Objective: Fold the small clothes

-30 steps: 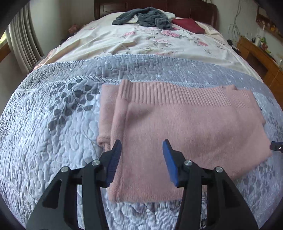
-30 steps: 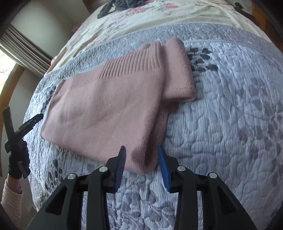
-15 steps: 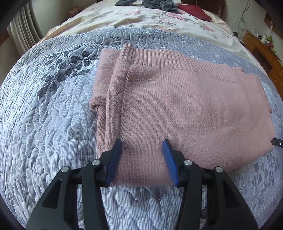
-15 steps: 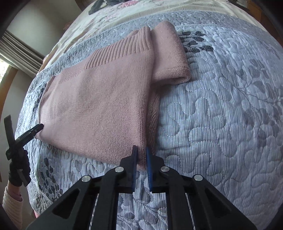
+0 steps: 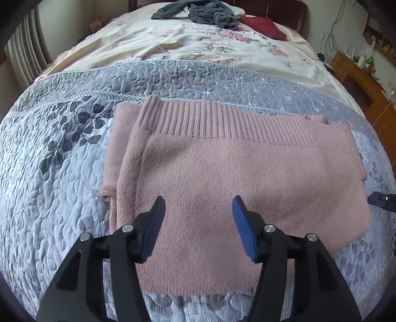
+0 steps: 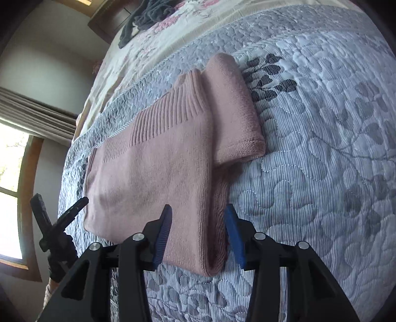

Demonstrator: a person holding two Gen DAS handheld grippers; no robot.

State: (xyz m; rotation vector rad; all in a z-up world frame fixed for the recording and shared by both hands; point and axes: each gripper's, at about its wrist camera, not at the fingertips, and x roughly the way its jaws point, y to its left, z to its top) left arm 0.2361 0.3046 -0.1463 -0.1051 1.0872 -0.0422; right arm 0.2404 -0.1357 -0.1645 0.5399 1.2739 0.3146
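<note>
A pink knitted sweater [image 5: 235, 173] lies folded flat on the grey quilted bedspread [image 5: 49, 198], ribbed hem at the far side and a sleeve tucked under its left edge. My left gripper [image 5: 199, 218] hovers open over the sweater's near edge, nothing between its blue pads. In the right wrist view the same sweater [image 6: 153, 168] runs off to the left. My right gripper [image 6: 198, 215] is open, its fingers standing either side of the sweater's near folded corner. The left gripper [image 6: 59, 223] shows at the sweater's far end, held by a gloved hand.
A heap of dark grey clothes [image 5: 198, 12] and a dark red cloth [image 5: 264, 24] lie at the head of the bed on a floral sheet [image 5: 173, 44]. Wooden furniture [image 5: 366, 81] stands to the right. A curtained window [image 6: 14, 173] is beyond the bed's left side.
My right gripper shut on the sweater's near corner half a second ago and has opened again. The left gripper dipped toward the sweater, then drew back, staying open.
</note>
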